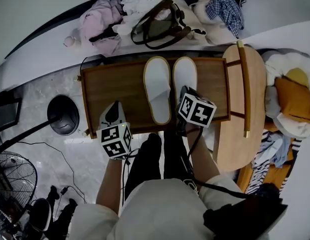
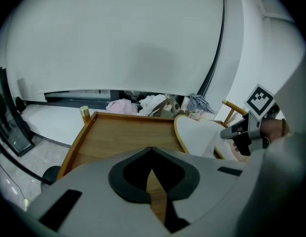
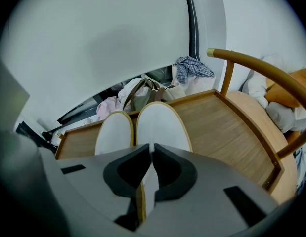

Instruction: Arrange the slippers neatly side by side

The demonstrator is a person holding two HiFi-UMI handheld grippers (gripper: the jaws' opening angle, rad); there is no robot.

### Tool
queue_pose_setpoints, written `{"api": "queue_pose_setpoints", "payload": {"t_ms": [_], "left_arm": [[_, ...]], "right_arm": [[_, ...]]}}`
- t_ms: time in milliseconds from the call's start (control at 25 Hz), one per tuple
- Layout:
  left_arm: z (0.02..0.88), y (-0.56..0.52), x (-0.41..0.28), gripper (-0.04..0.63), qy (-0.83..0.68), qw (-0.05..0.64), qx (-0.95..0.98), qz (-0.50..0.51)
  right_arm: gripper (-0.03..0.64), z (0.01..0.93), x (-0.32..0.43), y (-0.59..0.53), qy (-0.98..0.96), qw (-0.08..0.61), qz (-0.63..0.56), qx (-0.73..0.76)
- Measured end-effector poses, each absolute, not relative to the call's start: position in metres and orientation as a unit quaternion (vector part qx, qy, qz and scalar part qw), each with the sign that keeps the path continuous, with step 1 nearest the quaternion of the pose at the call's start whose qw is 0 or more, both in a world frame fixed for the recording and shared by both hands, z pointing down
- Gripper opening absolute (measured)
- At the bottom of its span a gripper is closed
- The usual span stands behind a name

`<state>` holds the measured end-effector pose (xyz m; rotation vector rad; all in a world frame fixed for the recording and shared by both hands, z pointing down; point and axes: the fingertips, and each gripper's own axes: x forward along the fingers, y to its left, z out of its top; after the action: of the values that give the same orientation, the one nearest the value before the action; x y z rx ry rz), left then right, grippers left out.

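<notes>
Slippers [image 1: 157, 89]: pair, white with yellow edging, lying close side by side inside the raised-rim wooden surface [image 1: 109, 86], right of its middle. Right gripper [image 3: 151, 146] pinched narrow on the heel edge of the right-hand slipper [image 1: 185, 74]; left gripper [image 2: 151, 147] closed, empty, over bare wood

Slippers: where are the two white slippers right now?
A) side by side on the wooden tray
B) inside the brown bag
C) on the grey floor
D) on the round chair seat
A: the head view shows both white slippers lying next to each other on the wooden tray, toes pointing the same way.
</notes>
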<state>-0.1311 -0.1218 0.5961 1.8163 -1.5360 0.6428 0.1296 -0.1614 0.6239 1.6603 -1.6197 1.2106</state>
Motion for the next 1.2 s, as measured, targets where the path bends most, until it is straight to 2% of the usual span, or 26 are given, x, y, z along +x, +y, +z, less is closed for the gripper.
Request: {"api": "queue_pose_setpoints", "payload": {"t_ms": [1000,1200], "left_arm": [[0.592,-0.117,-0.122,0.015,-0.601,0.332,0.686,0.240],[0.588,-0.118,-0.119,0.015,-0.606,0.329,0.685,0.235]], "right_arm": [[0.051,0.624,0.128,-0.162,-0.624,0.263,0.443,0.588],[0.095,0.621,0.128,-0.162,-0.633,0.264,0.439,0.580]]}}
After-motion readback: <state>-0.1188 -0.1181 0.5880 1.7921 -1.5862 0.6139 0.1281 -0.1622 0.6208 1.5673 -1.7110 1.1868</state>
